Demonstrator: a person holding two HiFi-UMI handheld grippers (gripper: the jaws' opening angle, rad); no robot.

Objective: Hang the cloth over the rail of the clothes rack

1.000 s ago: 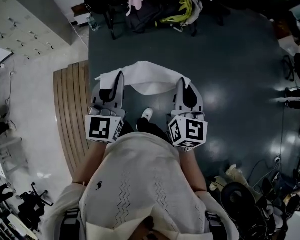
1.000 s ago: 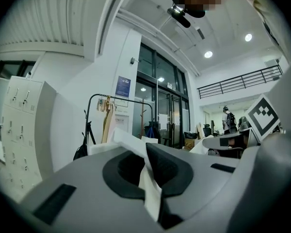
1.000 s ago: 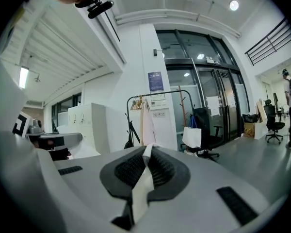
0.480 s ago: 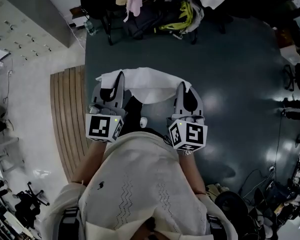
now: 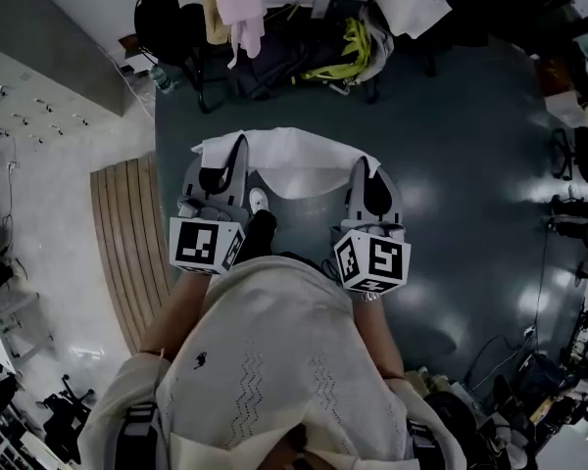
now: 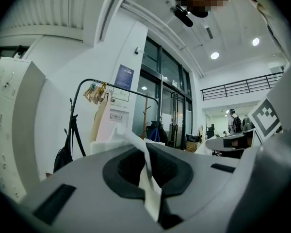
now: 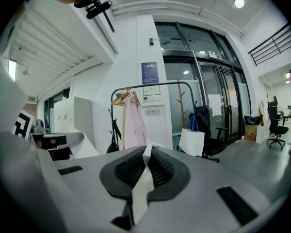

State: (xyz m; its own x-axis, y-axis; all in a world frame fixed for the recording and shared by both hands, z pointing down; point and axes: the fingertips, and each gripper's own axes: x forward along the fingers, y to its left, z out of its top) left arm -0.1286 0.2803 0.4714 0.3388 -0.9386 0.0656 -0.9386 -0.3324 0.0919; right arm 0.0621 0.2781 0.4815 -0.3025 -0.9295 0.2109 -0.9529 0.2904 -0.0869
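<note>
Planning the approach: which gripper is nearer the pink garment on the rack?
Left, it seems. The left gripper, shut on the cloth, has the pink garment roughly straight ahead; the right gripper, also shut on it, stands off to its right.

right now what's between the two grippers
The cloth spans the gap, sagging slightly, one end pinched in the left gripper, the other in the right gripper. The head view shows it, with the person's shoe beneath.

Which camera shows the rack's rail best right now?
The right gripper view: the whole rail shows, near centre. The left gripper view has it too, off to the left. The head view sees only the hanging clothes from above.
</note>
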